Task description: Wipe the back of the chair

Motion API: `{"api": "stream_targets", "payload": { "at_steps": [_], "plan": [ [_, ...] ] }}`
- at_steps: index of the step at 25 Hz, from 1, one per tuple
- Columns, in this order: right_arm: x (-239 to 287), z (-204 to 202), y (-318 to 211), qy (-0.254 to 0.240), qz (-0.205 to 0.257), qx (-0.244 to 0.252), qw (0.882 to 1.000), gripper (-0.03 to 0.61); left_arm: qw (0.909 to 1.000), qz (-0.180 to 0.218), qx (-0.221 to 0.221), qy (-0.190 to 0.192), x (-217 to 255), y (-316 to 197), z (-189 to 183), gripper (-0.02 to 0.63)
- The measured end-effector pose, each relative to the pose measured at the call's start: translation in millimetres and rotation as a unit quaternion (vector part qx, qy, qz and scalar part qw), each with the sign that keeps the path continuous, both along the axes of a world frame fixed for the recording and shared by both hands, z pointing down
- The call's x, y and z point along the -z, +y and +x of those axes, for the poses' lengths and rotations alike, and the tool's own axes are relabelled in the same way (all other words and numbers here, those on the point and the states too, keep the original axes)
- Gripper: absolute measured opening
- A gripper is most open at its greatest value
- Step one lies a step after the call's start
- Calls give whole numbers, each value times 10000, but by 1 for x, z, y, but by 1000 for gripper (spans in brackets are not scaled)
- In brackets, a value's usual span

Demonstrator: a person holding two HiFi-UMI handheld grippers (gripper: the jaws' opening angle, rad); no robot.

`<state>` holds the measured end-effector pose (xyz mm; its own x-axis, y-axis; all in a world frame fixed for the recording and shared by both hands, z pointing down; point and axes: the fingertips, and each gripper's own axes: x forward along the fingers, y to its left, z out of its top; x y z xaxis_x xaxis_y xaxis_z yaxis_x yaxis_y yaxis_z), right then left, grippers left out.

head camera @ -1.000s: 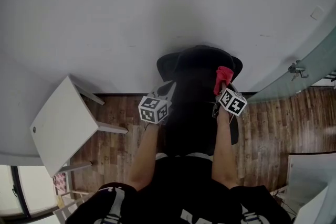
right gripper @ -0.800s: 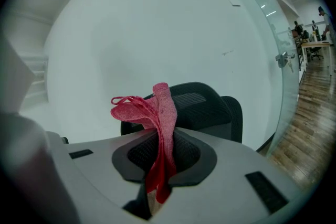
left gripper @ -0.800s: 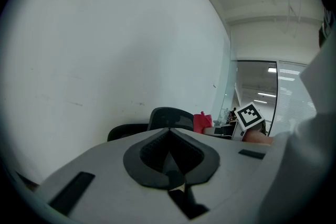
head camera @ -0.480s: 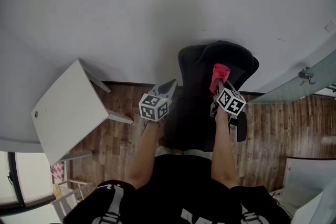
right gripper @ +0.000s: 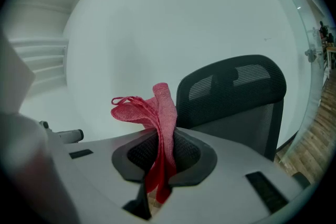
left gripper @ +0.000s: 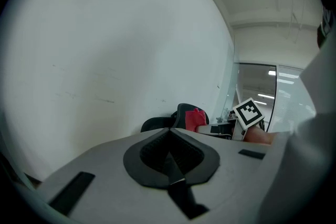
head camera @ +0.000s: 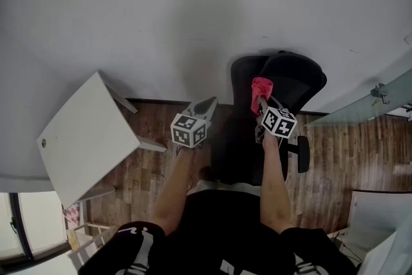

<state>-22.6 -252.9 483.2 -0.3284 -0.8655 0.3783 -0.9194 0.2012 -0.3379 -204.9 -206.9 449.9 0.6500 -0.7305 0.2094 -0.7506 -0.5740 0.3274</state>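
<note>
A black office chair (head camera: 283, 84) stands against the white wall, its mesh back (right gripper: 236, 97) facing me. My right gripper (head camera: 261, 100) is shut on a red cloth (head camera: 260, 89), which sticks up from the jaws (right gripper: 157, 118) beside the left edge of the chair back. In the right gripper view I cannot tell whether the cloth touches the chair. My left gripper (head camera: 205, 107) hangs to the left of the chair, shut with nothing between its jaws. From the left gripper view, the chair (left gripper: 181, 115) and the cloth (left gripper: 195, 118) show small and far off.
A white table (head camera: 84, 138) stands tilted in view at the left, close to the wall. A glass partition with a metal fitting (head camera: 380, 94) runs along the right. The wood floor (head camera: 335, 158) shows around the chair, and an armrest (head camera: 302, 154) juts toward me.
The chair has turned and shifted right in view, with its back now seen more from the side. My right gripper with the cloth drifted a little left; the left gripper barely moved.
</note>
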Motion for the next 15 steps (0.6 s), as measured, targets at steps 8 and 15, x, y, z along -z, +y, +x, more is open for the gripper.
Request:
{"api": "stream_targets", "payload": {
  "at_steps": [8, 15],
  "plan": [
    [-34, -42, -35, -128, -74, 238, 9996, 74, 9991, 232, -289, -197, -14, -39, -15, 24],
    [-86, -55, -68, -19, -241, 230, 9994, 72, 9995, 7, -310, -109, -54, -64, -22, 25]
  ]
}}
